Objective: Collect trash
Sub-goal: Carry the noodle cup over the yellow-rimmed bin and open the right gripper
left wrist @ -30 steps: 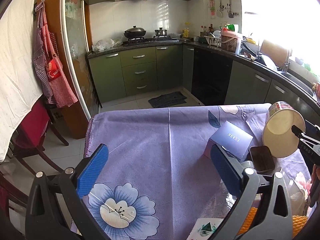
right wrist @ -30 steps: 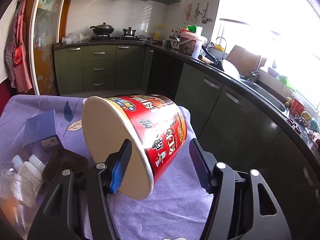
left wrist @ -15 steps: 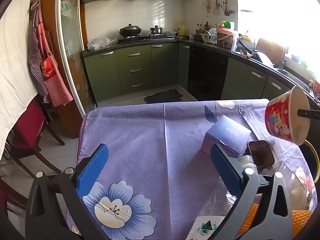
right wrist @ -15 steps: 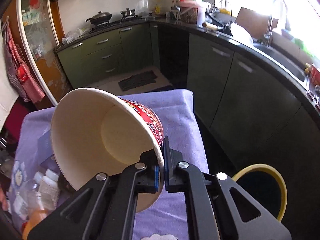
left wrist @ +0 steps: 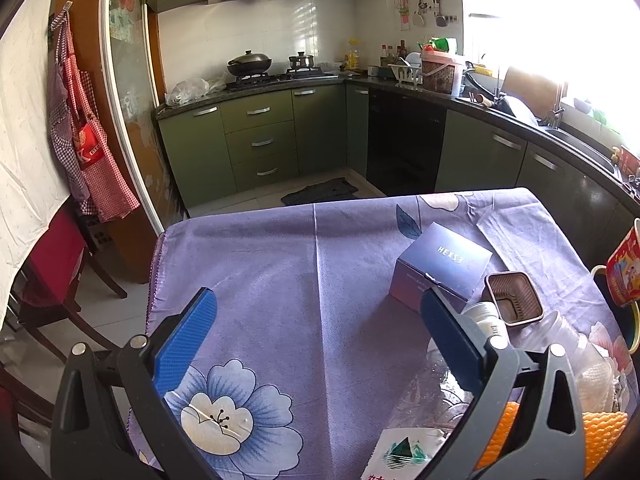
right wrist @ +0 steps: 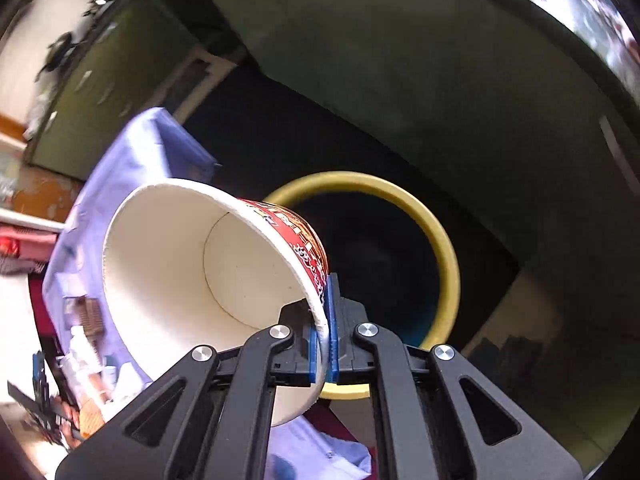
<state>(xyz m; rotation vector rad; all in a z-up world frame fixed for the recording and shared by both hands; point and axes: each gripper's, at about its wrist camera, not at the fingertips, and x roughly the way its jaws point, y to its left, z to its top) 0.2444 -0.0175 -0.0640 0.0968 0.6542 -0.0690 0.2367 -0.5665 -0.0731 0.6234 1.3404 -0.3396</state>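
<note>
The right gripper [right wrist: 325, 344] is clamped on the rim of a red noodle cup [right wrist: 192, 280], one blue pad inside the wall and one outside. The cup is tipped on its side at centre left of the right wrist view, its white inside facing the camera. Behind it, at centre right, is the yellow-rimmed bin [right wrist: 448, 256], dark inside. In the left wrist view the cup [left wrist: 624, 276] shows at the right edge, off the table's side.

The left gripper [left wrist: 316, 336] is wide open and holds nothing, above the purple cloth [left wrist: 280, 264]. At lower right of that frame lie a dark box [left wrist: 444, 268], a brown tray [left wrist: 514, 294] and clear bottles [left wrist: 568, 336].
</note>
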